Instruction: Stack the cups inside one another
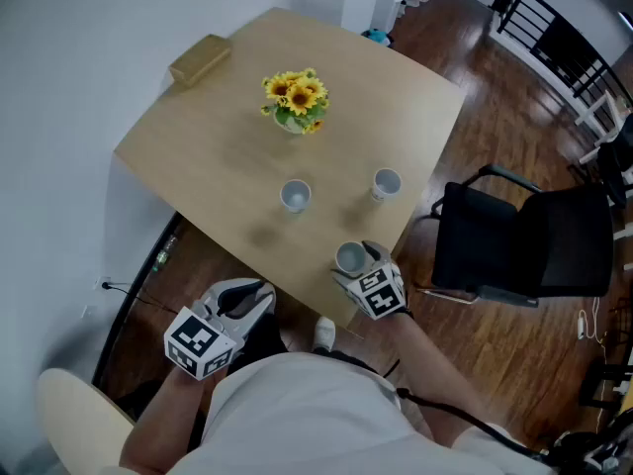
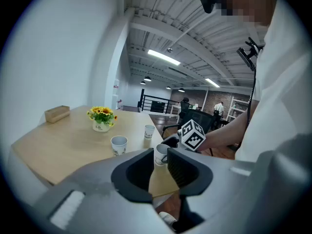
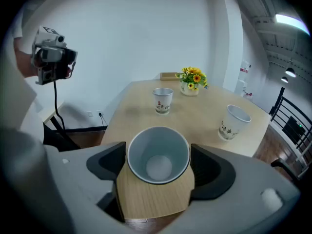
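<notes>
**Right claw clamped on 1 cup; left claw empty**

**Head view.** 3 cups are at the table (image 1: 218, 156), each separate from the others. The held cup (image 1: 349, 256) is at the near edge, between the jaws of the right gripper (image 1: 362, 263). The left cup (image 1: 295, 195) and the right cup (image 1: 386, 182) stand further in, apart from each other, mouths up. The flowers (image 1: 294, 100) stand beyond them. A block (image 1: 200, 59) lies at the far left edge. The left gripper (image 1: 245, 298) hangs off the table, beside its near edge. A chair (image 1: 524, 240) stands at the right side.

**Left gripper view.** The jaws of the left gripper (image 2: 158, 167) stand apart by a narrow gap, with nothing between them. Through the gap, the held cup (image 2: 161, 155) shows well beyond, with the right gripper at it.

**Right gripper view.** The 2 jaws of the right gripper (image 3: 158, 165) press the held cup (image 3: 158, 155) from both sides. Its mouth faces the camera and it is empty. Whether its base rests on the table cannot be told. The left cup (image 3: 162, 100) and right cup (image 3: 234, 122) stand beyond.
</notes>
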`<control>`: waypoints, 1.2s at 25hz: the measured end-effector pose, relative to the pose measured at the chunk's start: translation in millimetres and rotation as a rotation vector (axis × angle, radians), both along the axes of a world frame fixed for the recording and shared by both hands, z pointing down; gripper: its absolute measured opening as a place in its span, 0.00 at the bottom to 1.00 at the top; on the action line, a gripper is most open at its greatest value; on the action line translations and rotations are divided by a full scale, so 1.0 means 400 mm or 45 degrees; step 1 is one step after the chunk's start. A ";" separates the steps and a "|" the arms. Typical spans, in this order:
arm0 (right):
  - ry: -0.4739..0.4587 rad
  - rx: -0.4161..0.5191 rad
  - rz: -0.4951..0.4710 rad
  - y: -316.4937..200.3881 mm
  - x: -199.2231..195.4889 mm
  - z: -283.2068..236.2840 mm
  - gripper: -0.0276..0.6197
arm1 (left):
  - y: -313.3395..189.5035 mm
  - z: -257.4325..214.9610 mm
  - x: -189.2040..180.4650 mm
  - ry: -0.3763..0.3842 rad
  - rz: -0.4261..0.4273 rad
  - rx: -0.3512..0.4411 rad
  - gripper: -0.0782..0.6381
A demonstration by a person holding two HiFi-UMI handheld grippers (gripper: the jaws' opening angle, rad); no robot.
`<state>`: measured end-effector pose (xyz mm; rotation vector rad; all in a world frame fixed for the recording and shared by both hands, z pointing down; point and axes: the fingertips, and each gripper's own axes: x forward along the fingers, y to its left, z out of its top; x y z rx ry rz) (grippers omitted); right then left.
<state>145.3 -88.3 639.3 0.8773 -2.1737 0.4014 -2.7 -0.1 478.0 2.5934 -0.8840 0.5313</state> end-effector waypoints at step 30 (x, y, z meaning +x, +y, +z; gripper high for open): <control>-0.048 0.178 0.503 -0.506 0.252 -0.228 0.62 | -0.292 -0.098 -0.187 0.143 0.153 0.077 0.25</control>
